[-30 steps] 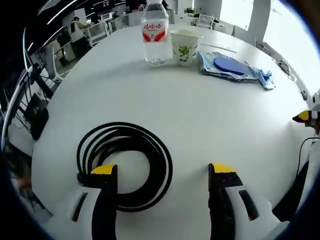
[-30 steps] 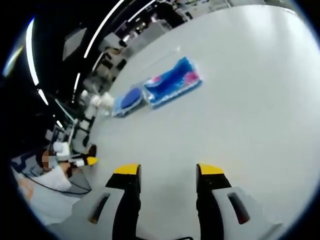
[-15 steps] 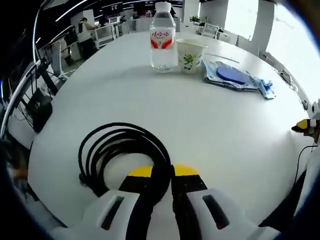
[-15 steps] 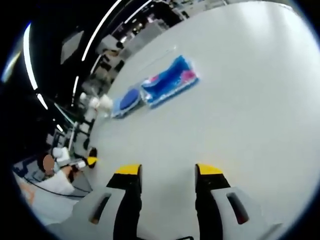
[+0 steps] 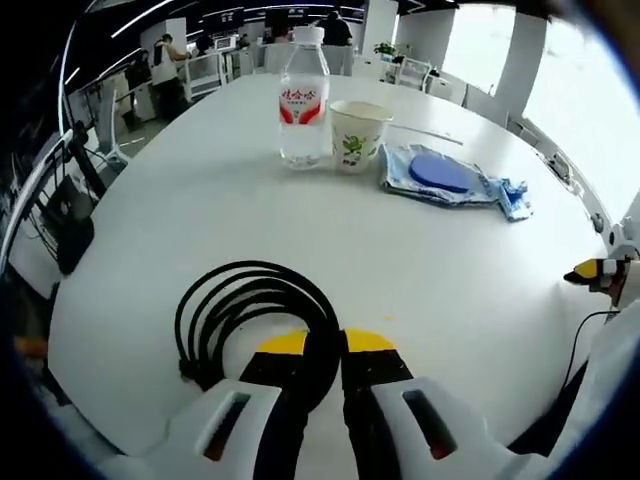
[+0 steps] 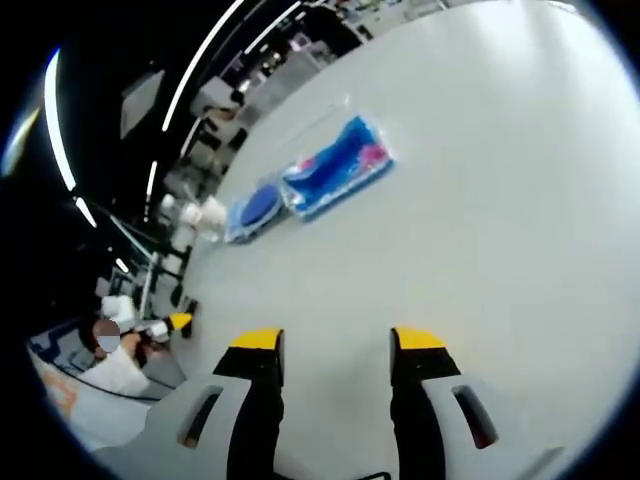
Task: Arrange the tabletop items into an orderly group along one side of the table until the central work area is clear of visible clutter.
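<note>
Left gripper view, my left tongs (image 5: 322,345): jaws pinched narrow on the near loop of the coiled black cable (image 5: 255,320), yellow tips against the strand on either side.
Cable: lies flat on the white worktop (image 5: 300,225), close to its near edge; the part under my jaws is hidden.
Far group: a water bottle (image 5: 303,98) with a red and white label stands upright, a paper cup (image 5: 356,135) with a green print just beside it; whether they touch I cannot tell.
Blue items: a round blue disc (image 5: 438,172) rests on a crumpled blue and white packet (image 5: 447,181), near the cup.
Right edge: a yellow tip of my other tongs pokes in, mostly cut off.
Room: open office with desks, chairs and ceiling light strips; a person far back, too small to make out.

Right gripper view, my right tongs (image 6: 337,340): jaws wide apart, gripping nothing, over bare worktop (image 6: 480,200).
Blue pack (image 6: 337,169): a flat blue packet with pink patches lies on the worktop, well apart from my jaws.
Beside it: the blue disc (image 6: 260,205) on its packet; beyond, the cup and bottle are blurred white shapes.
Lower left: a person beside a yellow-tipped gripper, hard to make out.
</note>
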Available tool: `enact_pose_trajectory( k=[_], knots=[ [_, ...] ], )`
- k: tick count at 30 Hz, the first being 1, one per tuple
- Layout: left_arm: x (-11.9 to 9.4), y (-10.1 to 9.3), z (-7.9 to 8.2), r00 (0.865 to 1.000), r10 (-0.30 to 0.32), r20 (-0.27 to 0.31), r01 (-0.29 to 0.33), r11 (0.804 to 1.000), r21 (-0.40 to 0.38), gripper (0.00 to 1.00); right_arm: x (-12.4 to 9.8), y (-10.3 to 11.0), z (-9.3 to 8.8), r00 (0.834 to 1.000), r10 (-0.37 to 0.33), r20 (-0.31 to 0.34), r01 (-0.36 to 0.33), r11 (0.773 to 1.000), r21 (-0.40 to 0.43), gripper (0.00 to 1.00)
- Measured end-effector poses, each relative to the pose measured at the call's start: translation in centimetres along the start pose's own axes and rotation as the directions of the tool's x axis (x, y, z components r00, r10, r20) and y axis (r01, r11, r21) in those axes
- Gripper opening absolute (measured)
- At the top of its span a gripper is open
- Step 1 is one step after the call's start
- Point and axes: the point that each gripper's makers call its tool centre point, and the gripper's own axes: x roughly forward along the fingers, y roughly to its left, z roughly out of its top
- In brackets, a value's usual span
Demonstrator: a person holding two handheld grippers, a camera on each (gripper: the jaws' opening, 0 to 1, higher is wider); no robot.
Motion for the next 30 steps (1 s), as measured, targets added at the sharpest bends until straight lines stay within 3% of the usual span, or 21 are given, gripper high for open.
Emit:
enact_pose_trajectory(
  k=[5,9,13,16,19,26,30],
  knots=[
    [-1.0,-3.4,2.3,0.993,-0.094,0.072,0.094,0.996,0.004,0.08,0.1,0.3,0.0,1.0,0.004,0.002,-0.004,1.0,-0.002,0.4],
    [-1.6,-6.8,4.7,0.972,-0.184,0.145,0.183,0.983,0.025,0.06,0.3,0.5,-0.1,1.0,0.008,-0.004,-0.008,1.0,-0.007,0.4],
    [-2.0,-8.4,6.7,0.953,-0.234,0.191,0.238,0.971,0.003,0.02,0.2,0.6,0.0,1.0,0.013,0.0,-0.013,1.0,-0.007,0.4],
    [-2.7,-10.0,8.2,0.931,-0.29,0.22,0.293,0.956,0.02,0.01,0.1,0.5,0.1,1.0,0.011,0.003,-0.011,1.0,-0.007,0.4],
    [-3.5,-11.3,9.4,0.919,-0.314,0.237,0.314,0.949,0.043,0.01,0.0,0.3,0.2,1.0,0.01,0.01,-0.01,1.0,0.002,0.4],
    [-6.4,-15.2,12.9,0.838,-0.437,0.328,0.446,0.893,0.049,0.01,0.0,0.5,0.2,1.0,0.018,0.022,-0.018,1.0,0.013,0.4],
    [-7.6,-16.9,14.1,0.809,-0.477,0.344,0.483,0.873,0.076,0.01,0.1,0.8,0.0,0.999,0.025,0.022,-0.026,1.0,0.012,0.4]
  ],
)
